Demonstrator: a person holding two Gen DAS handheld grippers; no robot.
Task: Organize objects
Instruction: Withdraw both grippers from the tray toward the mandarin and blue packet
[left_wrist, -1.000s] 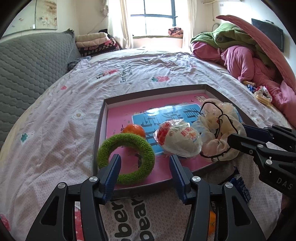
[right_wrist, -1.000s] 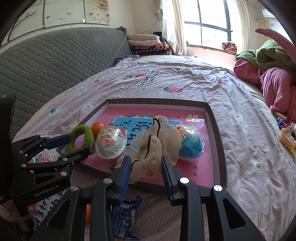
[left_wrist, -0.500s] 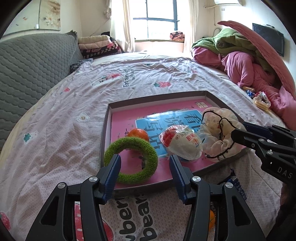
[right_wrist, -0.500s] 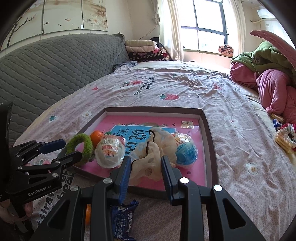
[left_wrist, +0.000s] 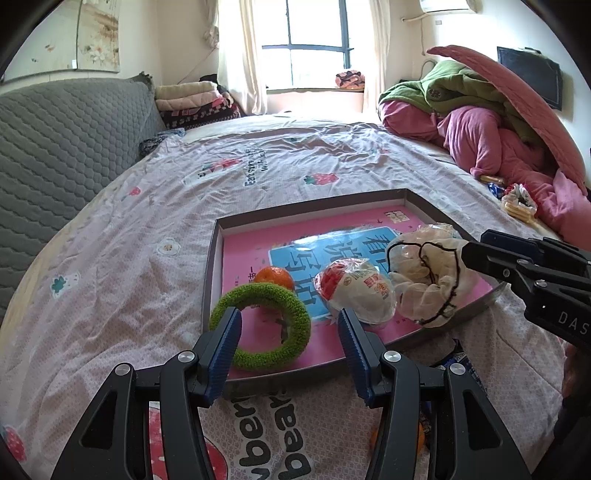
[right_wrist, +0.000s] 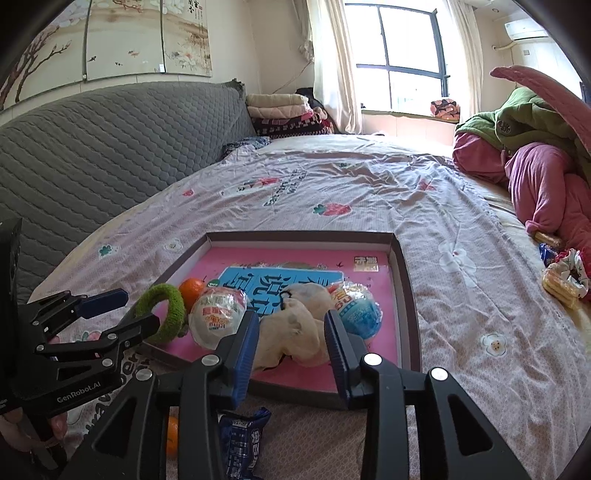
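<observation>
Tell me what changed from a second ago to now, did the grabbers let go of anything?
The right gripper is opening its jaws and drawing back from the cream cloth bundle, which now lies free in the tray. The view has pulled back a little, showing more of the tray. The left gripper stayed open and empty, and the green ring, orange and two wrapped balls kept their places.
</observation>
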